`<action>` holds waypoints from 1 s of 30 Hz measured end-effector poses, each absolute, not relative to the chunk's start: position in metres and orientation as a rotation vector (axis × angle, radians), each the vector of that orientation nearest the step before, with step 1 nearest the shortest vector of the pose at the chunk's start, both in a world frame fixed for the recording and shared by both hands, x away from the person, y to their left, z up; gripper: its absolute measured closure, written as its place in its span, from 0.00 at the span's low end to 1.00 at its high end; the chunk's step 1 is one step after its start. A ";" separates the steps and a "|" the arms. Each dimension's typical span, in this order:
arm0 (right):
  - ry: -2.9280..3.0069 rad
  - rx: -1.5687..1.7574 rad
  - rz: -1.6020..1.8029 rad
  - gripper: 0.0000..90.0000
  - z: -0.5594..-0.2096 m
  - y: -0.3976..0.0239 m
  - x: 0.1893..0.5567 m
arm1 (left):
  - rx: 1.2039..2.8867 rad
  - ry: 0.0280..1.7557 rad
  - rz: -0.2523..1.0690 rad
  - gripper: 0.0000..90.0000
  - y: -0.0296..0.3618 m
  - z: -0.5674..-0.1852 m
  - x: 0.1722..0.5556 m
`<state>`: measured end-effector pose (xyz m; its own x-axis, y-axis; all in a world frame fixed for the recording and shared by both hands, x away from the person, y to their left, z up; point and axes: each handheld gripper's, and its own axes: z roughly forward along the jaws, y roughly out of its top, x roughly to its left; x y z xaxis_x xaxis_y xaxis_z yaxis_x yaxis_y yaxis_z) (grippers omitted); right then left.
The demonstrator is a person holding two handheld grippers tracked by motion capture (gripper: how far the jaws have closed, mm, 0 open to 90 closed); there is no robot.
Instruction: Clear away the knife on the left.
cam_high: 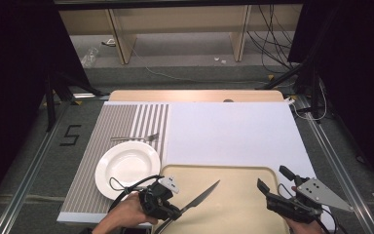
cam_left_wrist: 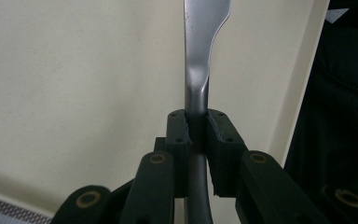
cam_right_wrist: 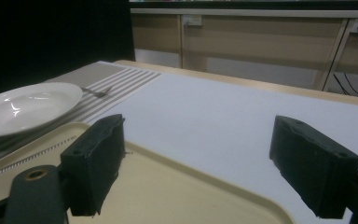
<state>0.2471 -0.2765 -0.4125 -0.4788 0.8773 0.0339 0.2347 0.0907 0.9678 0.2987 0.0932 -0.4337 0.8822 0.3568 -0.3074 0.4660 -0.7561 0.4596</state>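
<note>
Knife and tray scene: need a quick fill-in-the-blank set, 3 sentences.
1. The left gripper is shut on a ____.
2. The fork lies on the striped placemat, beyond the white ____.
3. The right gripper hovers over the beige tray with its jaws ____.

Missing words: knife; plate; open

Evenly lit from overhead, table (cam_high: 233, 131) bright, surroundings at nine and three o'clock sunk in black. Soft glare on the plate (cam_high: 126, 165) and along the knife (cam_left_wrist: 200, 51) blade. Faint shadows only. Slightly soft and grainy throughout; close-up black jaws blurred at six o'clock, far shelving (cam_right_wrist: 261, 37) hazy at twelve o'clock. Mild bending toward the edges.
</note>
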 end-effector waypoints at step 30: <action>1.798 1.098 1.418 0.21 -0.413 -0.276 0.247 | 2.643 0.612 -0.328 0.88 0.071 -0.458 0.291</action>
<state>0.2474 -0.2758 -0.4127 -0.4831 0.8747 0.0394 0.2418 0.0900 0.9661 0.2910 0.0712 -0.4578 0.8761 0.3680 -0.3116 0.4634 -0.8211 0.3332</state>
